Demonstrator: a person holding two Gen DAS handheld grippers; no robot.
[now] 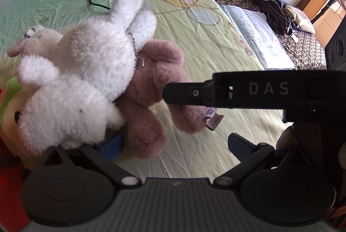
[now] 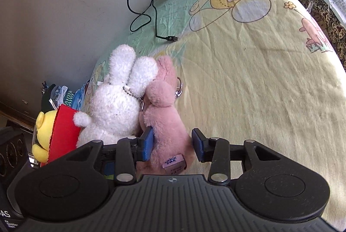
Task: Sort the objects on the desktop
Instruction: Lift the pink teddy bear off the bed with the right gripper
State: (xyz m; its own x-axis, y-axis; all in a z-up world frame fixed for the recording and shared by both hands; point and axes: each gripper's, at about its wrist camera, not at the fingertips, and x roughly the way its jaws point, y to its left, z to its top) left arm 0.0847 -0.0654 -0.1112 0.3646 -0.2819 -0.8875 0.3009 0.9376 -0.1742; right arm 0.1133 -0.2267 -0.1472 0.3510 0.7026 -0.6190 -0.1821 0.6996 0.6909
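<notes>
Pink bear (image 2: 166, 121) | between right gripper (image 2: 172, 145) jaws, wide, unclamped | left gripper (image 1: 175, 145) wide, beside rabbit (image 1: 86, 72)

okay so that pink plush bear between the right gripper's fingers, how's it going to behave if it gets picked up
The pink plush bear looks soft and fluffy, so it will probably squash between the right gripper pads. Its limbs will likely flop. It leans against the white plush rabbit, which may shift or topple when it lifts.
</notes>
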